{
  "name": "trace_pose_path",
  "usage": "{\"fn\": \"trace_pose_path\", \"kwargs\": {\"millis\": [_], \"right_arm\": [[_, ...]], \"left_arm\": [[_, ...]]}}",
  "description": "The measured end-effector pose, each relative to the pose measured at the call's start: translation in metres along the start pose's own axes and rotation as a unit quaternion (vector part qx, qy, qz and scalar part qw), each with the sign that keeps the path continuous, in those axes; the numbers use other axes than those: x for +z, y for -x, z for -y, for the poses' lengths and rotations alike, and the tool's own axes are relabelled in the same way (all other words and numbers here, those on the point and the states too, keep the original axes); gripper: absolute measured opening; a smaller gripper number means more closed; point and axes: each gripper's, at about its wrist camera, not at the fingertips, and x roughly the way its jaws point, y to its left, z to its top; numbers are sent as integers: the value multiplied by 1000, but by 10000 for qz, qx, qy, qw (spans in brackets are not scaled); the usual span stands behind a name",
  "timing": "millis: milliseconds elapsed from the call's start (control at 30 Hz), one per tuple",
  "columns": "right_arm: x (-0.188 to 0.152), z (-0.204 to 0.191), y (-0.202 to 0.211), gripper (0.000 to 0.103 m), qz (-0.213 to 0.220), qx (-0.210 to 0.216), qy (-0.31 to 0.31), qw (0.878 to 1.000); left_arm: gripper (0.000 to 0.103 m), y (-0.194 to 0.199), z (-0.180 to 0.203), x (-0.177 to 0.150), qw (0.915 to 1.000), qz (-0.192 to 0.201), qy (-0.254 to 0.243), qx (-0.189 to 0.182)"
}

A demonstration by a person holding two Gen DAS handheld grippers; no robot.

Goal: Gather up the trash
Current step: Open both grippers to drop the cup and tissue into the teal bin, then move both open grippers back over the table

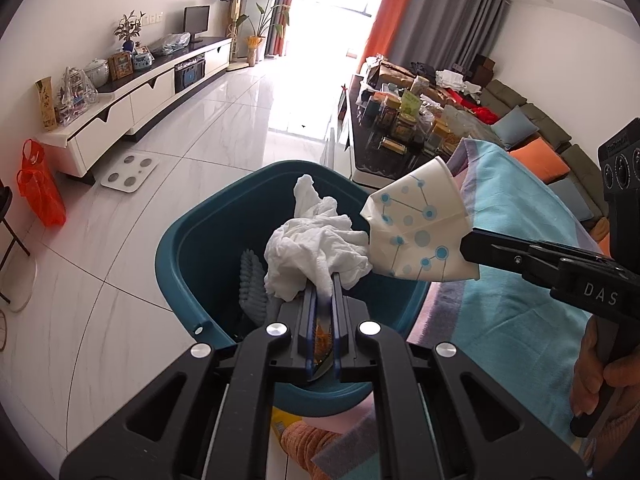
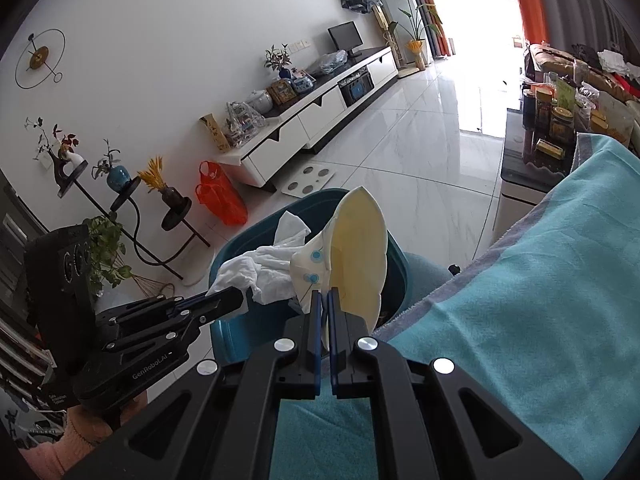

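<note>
A dark teal bin stands on the floor beside a turquoise blanket. My left gripper is shut on a crumpled white tissue, which hangs over the bin's mouth. My right gripper is shut on a flattened paper cup, white with blue dots, held over the bin's right rim and touching the tissue. Inside the bin lie a grey brush-like thing and other scraps I cannot make out.
The turquoise blanket covers a surface to the right of the bin. A low table crowded with jars stands beyond it. A white TV cabinet, a floor scale and a red bag are to the left on the tiled floor.
</note>
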Motion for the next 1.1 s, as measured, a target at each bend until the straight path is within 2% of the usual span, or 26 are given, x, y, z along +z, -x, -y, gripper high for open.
{"fn": "trace_pose_path", "kwargs": {"millis": [100, 133, 200, 267, 500, 733, 933, 1000, 1100], "right_arm": [[1, -3, -7, 3, -82, -20, -24, 10000], [2, -3, -9, 3, -99, -25, -32, 9999], [2, -4, -12, 5, -127, -28, -49, 9999], [4, -5, -15, 5, -151, -31, -73, 9999], [-1, 1, -10, 6, -114, 2, -168, 9998], [-10, 3, 9, 8, 53, 18, -108, 9999], [-19, 3, 44, 15, 375, 39, 16, 9993], [-24, 5, 59, 23, 513, 15, 23, 9987], [-35, 12, 83, 26, 743, -53, -35, 9972]], "left_arm": [[5, -7, -3, -1, 10000, -48, 11, 24], [8, -9, -4, 0, 10000, -62, 15, 26], [17, -15, -3, 0, 10000, -86, 31, 22], [30, -19, -5, -2, 9999, -120, 49, 40], [35, -29, -7, -6, 9998, -150, 116, 57], [43, -6, -9, -12, 9999, 102, 31, -29], [54, 29, 7, -14, 9982, 480, -253, -254], [56, 41, 14, -17, 9970, 591, -357, -354], [64, 55, 32, -20, 9942, 724, -544, -586]]}}
